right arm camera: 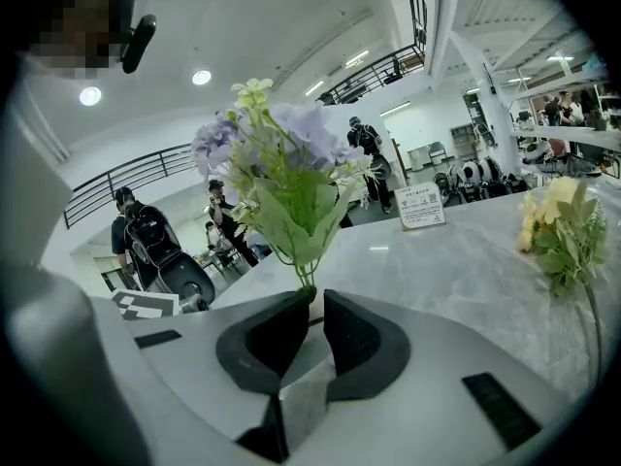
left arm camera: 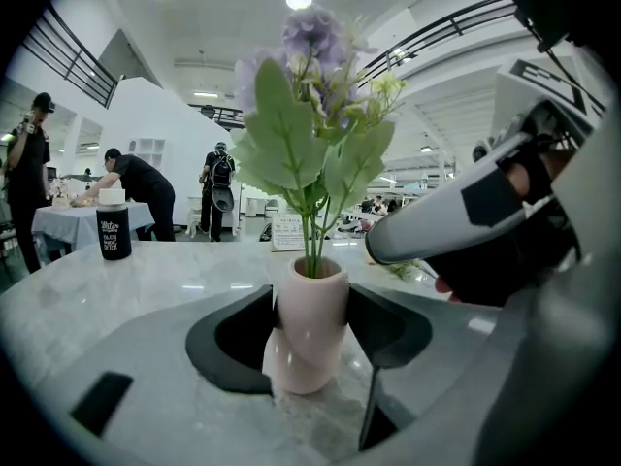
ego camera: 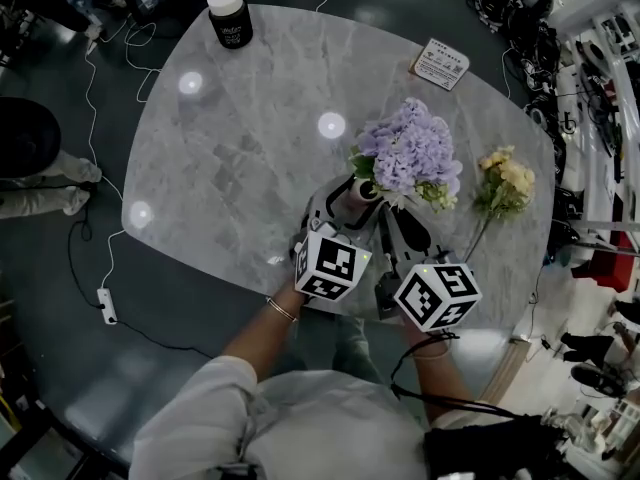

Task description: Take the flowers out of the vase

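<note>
Closest to the lens, left gripper [left arm camera: 310,304], jaws clamped on the waist of a pink vase [left arm camera: 310,343], pads pressed to either flank. Vase upright on the grey marble table [ego camera: 240,138]. Purple flowers [ego camera: 410,153] seated in that vase, green stems rising straight out of its mouth just above the left claw's jaws, blooms leaning out past the tips of both claws. Right gripper [right arm camera: 312,304] just beside the left one, jaws drawn almost together and pinched on the stems at their very tips, right over the vase mouth. Off to the right of the right claw and apart from it, yellow flower sprig [ego camera: 505,183] flat on the table. Well beyond both claws, near the far edge, a printed card [ego camera: 440,63] and a black jar [ego camera: 230,16] with a white lid.
</note>
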`<control>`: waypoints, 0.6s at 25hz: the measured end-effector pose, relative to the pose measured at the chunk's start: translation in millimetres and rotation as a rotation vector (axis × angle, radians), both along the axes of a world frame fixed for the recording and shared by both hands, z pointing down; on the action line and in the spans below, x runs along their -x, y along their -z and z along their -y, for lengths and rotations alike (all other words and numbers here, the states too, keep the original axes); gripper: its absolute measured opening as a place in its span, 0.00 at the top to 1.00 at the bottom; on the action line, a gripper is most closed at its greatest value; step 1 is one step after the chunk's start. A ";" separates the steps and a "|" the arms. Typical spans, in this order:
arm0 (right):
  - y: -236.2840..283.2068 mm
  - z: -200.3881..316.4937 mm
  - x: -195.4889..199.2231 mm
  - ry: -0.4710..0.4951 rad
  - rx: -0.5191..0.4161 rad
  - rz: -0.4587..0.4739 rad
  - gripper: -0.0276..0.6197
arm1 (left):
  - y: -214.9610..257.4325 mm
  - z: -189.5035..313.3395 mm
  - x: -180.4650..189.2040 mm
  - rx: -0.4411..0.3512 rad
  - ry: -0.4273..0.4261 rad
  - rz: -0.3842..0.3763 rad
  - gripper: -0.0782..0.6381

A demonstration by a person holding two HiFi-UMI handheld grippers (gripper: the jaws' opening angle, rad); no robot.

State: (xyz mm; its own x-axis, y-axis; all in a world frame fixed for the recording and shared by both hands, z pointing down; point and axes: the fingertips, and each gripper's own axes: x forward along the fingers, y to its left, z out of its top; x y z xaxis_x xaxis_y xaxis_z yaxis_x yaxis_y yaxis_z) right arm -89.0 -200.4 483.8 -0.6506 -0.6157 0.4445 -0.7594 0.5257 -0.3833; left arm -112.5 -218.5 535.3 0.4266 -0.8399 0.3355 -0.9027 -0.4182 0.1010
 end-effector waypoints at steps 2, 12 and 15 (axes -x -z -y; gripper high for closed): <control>0.8 2.8 2.8 0.005 -0.004 0.004 0.94 | -0.1 -0.6 -0.1 0.003 -0.003 0.000 0.54; -1.3 10.5 17.8 0.053 -0.002 0.025 0.83 | -1.2 -2.9 0.2 0.005 -0.016 0.000 0.54; -1.7 12.9 23.4 0.073 -0.001 0.032 0.81 | -0.9 -2.4 0.4 0.008 -0.019 0.000 0.54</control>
State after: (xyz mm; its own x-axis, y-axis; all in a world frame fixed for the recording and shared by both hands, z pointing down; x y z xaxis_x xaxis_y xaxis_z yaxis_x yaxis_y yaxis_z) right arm -112.4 -213.3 485.5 -0.7077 -0.5667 0.4220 -0.7064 0.5796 -0.4063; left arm -112.9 -216.1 536.3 0.4422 -0.8290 0.3425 -0.8948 -0.4342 0.1043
